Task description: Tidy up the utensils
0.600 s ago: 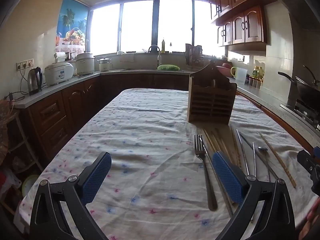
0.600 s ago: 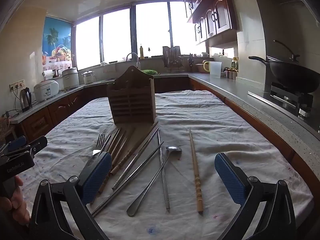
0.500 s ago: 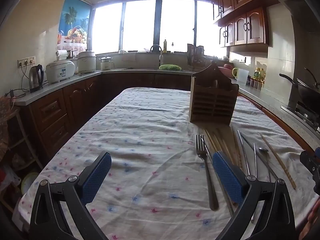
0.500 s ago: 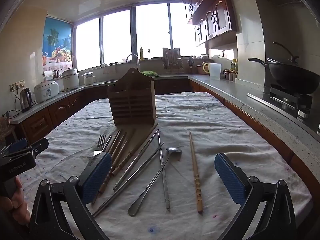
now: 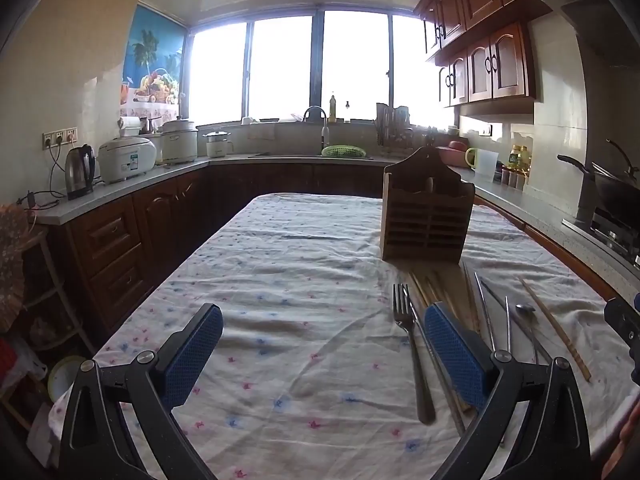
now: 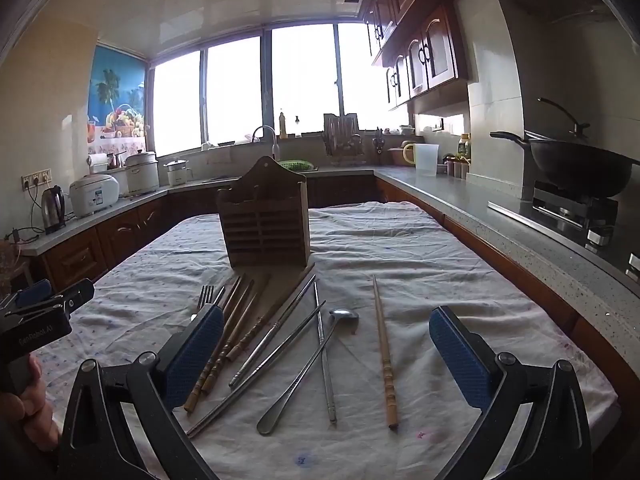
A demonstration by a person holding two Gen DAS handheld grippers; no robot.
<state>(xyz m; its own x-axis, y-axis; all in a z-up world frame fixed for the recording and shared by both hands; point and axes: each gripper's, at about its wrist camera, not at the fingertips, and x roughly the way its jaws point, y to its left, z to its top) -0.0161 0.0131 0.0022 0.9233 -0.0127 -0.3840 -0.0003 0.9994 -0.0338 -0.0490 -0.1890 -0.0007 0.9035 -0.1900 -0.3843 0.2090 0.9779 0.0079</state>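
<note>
In the left wrist view almost nothing has shifted over the last half second: the left claw (image 5: 322,354) still hangs released and empty above the cloth-covered worktop (image 5: 280,264), tipped gently downward, so no utensil has been taken up yet. The fork (image 5: 410,344) lies just beside its right pad, and the wooden utensil holder (image 5: 426,216) stands upright toward the far right edge. In the right wrist view the right claw (image 6: 326,354) is likewise spread wide and empty, angled down over the scatter: bamboo chopsticks (image 6: 228,344), metal chopsticks (image 6: 276,330), a long-handled spoon (image 6: 308,368) and a lone wooden chopstick (image 6: 384,354), all lying between the holder and the near edge.
</note>
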